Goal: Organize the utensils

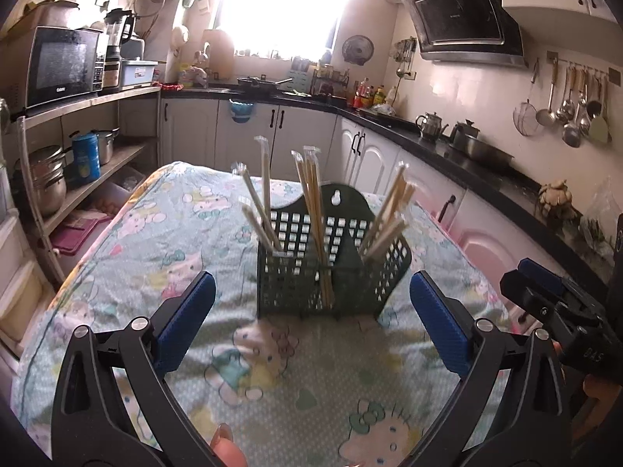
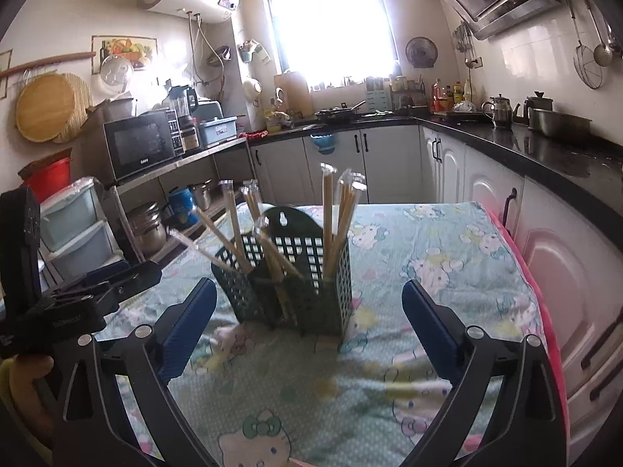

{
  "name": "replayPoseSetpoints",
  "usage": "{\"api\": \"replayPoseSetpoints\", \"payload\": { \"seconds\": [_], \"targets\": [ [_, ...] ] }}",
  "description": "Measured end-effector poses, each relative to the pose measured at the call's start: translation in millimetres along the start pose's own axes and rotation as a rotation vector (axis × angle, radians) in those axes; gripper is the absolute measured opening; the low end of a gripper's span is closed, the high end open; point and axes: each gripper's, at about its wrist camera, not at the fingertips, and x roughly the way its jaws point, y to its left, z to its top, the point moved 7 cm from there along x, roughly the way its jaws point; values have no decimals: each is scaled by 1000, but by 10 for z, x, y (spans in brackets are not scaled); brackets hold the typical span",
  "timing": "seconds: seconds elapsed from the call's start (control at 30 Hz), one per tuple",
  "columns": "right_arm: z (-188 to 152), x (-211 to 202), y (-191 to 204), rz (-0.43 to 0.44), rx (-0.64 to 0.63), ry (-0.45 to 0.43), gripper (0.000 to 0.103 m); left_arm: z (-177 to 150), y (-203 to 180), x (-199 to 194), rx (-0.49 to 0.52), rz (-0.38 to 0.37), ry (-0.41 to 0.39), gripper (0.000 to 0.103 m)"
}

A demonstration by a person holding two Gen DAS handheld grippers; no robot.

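Observation:
A dark green perforated utensil basket stands upright on the table, also in the right wrist view. Several pairs of plastic-wrapped wooden chopsticks stand in its compartments, leaning outward, and show in the right wrist view too. My left gripper is open and empty, just in front of the basket. My right gripper is open and empty, also just in front of it. The right gripper shows at the right edge of the left wrist view; the left gripper shows at the left of the right wrist view.
The table carries a green cartoon-cat cloth. Black kitchen counter with kettles and a steel bowl runs along the right. Shelves with a microwave and pots stand at the left.

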Motion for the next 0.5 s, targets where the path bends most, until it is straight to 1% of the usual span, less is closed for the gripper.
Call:
{"api": "replayPoseSetpoints", "payload": {
  "seconds": [0.27,0.5],
  "targets": [
    [-368,-91,73,14,19,29,95,-372,19,-30,7,1,53,92],
    [-574,-130,120,-9,2,30,95,-587,72,-33,-13,3,68,92]
  ]
}}
